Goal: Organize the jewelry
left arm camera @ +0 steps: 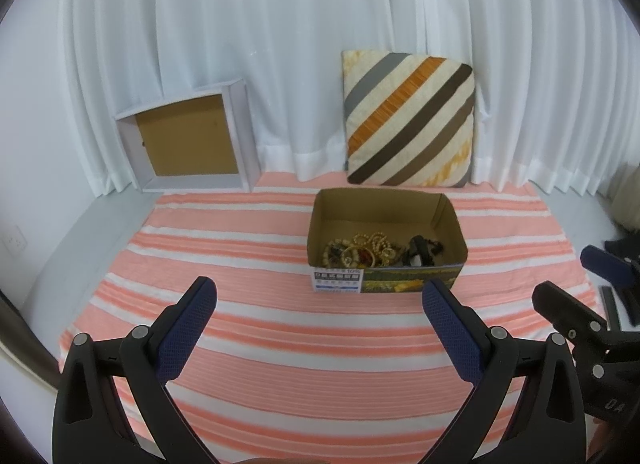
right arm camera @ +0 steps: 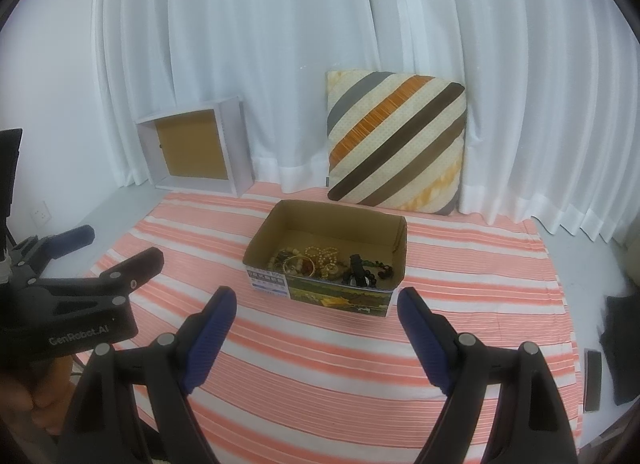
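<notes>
- Left wrist view showed the left gripper (left arm camera: 320, 296) with its jaws spread wide and nothing between them, hovering above the striped cloth (left arm camera: 256, 328) short of the cardboard box (left arm camera: 452, 220).
- Right wrist view showed the right gripper (right arm camera: 316, 306) likewise wide apart and empty, its fingers framing the near wall of the box.
- The jewelry (right arm camera: 320, 262) lay heaped in the near end of the box: bead strands, gold bangles and dark pieces overlapping one another.
- Tangling looked the main risk; a pinch on one strand would likely have dragged its neighbours up with it, then dropped them on the cloth.
- Thin chains and smooth bangles could have slipped from the broad pads if caught off-centre.
- A finger striking the box wall would probably have pushed the light box across the cloth, or tipped it.
- With both grippers close side by side, reaching in together risked a collision.
- The open white case (left arm camera: 188, 140) leaned against the curtain (left arm camera: 280, 44), well apart from the box; whether it was the destination could not be told.
</notes>
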### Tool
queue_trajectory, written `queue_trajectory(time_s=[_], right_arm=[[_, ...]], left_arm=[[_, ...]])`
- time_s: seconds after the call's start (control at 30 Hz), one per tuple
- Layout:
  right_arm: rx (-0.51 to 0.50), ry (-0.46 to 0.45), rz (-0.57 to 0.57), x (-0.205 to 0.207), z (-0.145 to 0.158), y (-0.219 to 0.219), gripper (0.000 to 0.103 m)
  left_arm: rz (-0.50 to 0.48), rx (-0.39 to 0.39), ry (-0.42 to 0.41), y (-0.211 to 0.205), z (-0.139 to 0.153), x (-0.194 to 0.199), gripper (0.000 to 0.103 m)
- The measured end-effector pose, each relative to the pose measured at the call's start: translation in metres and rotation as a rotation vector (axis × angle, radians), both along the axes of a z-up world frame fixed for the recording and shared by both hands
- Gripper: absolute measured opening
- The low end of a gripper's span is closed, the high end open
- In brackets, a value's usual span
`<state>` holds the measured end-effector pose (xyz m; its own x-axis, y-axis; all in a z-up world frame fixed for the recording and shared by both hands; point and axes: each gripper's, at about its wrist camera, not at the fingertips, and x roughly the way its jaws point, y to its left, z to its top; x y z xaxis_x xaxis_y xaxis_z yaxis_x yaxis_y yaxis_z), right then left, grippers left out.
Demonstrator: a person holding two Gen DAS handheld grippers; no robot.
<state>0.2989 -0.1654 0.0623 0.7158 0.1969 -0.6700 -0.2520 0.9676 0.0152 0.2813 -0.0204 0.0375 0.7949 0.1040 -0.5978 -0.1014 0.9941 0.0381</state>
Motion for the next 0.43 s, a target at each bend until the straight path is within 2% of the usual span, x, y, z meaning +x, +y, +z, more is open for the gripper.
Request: queue_trajectory(time_s=[0.43], right_arm=[[-0.004, 0.006, -0.005, 0.003, -0.0031, -0.0007, 0.084]], left_arm=[[-0.001, -0.004, -0.016, -0.0003, -0.0036, 0.0005, 0.102]])
